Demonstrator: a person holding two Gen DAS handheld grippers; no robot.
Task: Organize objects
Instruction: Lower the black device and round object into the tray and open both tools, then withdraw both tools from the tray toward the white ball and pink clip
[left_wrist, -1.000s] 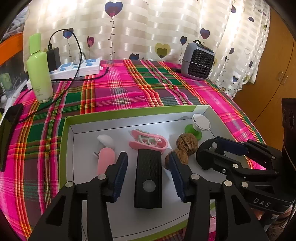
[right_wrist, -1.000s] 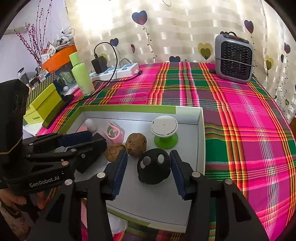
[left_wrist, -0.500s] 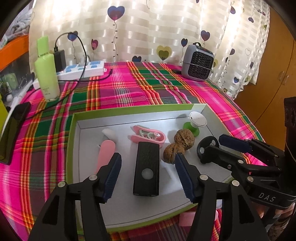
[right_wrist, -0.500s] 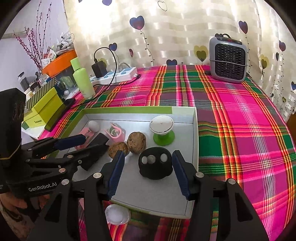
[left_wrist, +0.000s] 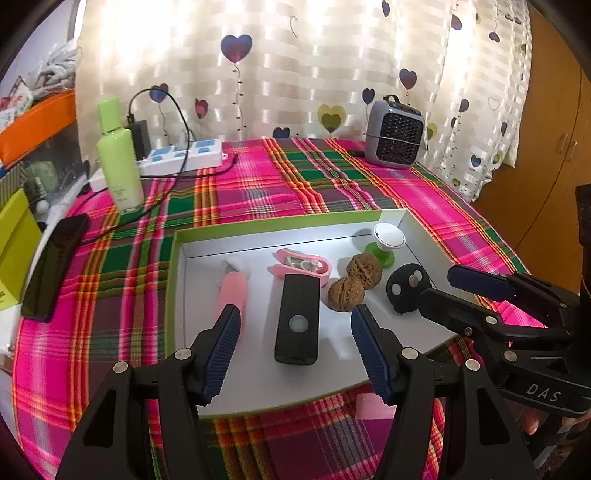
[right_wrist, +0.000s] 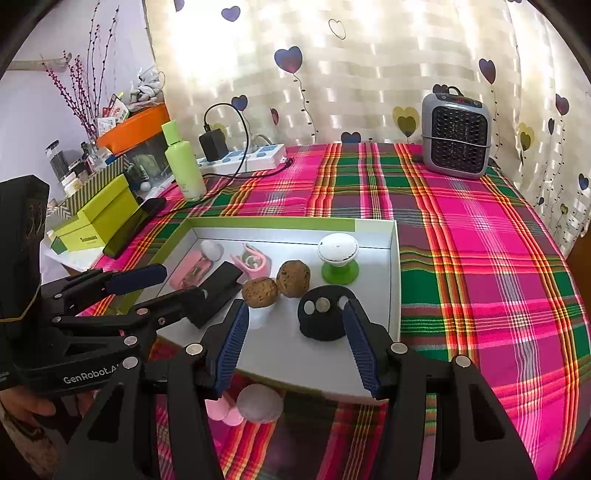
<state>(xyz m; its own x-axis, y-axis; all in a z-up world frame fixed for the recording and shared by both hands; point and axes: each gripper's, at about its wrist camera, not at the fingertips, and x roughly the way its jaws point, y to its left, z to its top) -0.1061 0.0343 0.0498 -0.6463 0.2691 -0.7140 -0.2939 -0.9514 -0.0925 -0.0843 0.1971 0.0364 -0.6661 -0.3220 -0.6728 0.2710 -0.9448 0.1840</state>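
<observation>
My left gripper (left_wrist: 295, 350) has its jaws apart and empty, above the black remote (left_wrist: 297, 320) lying flat in the white tray (left_wrist: 258, 384). My right gripper (right_wrist: 293, 345) jaws stand apart too, clear of the round black puck (right_wrist: 322, 317) beside two walnuts (right_wrist: 275, 286) on the plaid-covered bench (right_wrist: 480, 258).

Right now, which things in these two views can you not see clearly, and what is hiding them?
- Pink block, left wrist view: near the tray, mostly behind the left gripper; cannot be identified.
- Pale round piece, right wrist view: partly behind the right gripper.
- Black rectangular device, right wrist view: its near end is covered by the left gripper.
- Pink oblong item, left wrist view: blurred.
</observation>
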